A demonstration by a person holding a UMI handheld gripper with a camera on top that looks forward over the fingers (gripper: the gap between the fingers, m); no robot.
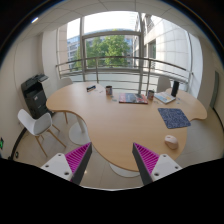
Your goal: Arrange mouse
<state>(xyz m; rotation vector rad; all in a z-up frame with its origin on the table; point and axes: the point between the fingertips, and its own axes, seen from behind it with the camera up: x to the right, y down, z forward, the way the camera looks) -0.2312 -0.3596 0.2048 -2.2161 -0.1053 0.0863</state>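
Observation:
A small pale rounded mouse (171, 141) lies near the front right edge of a light wooden table (110, 120). A blue-grey mouse mat (173, 117) lies just beyond it on the table. My gripper (112, 160) is open and empty, its pink pads (78, 158) wide apart. It is held well back from the table, with the table's near edge just ahead of the fingers. The mouse is ahead and to the right of the right finger.
A flat book or tablet (132, 98), a dark cup (109, 90) and a dark object (173, 90) sit at the table's far side. White chairs stand at the left (40, 122) and the far right (164, 84). A black unit (35, 95) stands left. Windows with a railing lie behind.

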